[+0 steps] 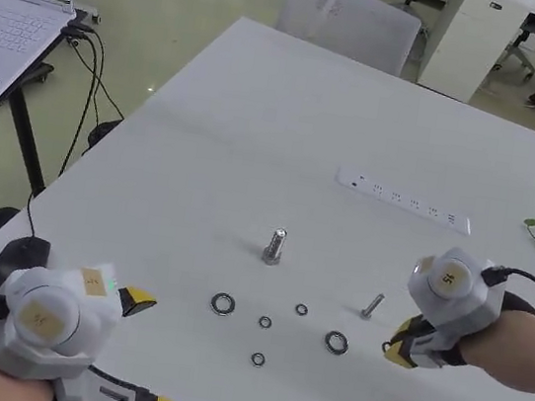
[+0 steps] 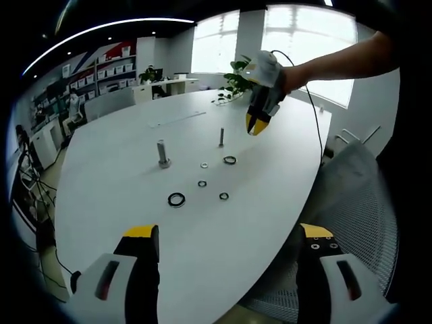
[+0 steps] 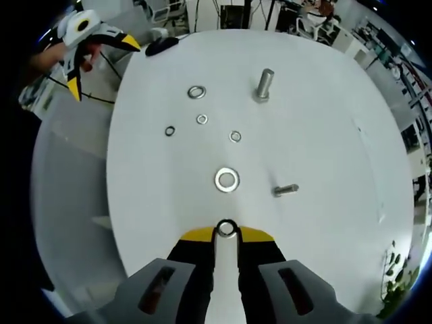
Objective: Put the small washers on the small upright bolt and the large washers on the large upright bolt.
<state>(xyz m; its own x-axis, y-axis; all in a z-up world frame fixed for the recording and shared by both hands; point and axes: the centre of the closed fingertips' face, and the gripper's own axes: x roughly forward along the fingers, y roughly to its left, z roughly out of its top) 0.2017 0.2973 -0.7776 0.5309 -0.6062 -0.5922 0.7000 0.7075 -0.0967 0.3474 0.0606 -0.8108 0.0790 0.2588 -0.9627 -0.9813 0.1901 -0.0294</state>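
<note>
Fingers [image 3: 199, 237] of the right gripper [image 3: 227, 234] half hide a pinched washer [image 3: 227, 222].

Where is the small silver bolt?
The small silver bolt stands right of centre in the head view, near the large steel washer by the right gripper.

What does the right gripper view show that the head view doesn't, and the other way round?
Right gripper view: a washer pinched between the right gripper's nearly closed jaws. Head view: a laptop beside the table. Both: the large bolt, the small bolt and five loose washers on the table.
</note>
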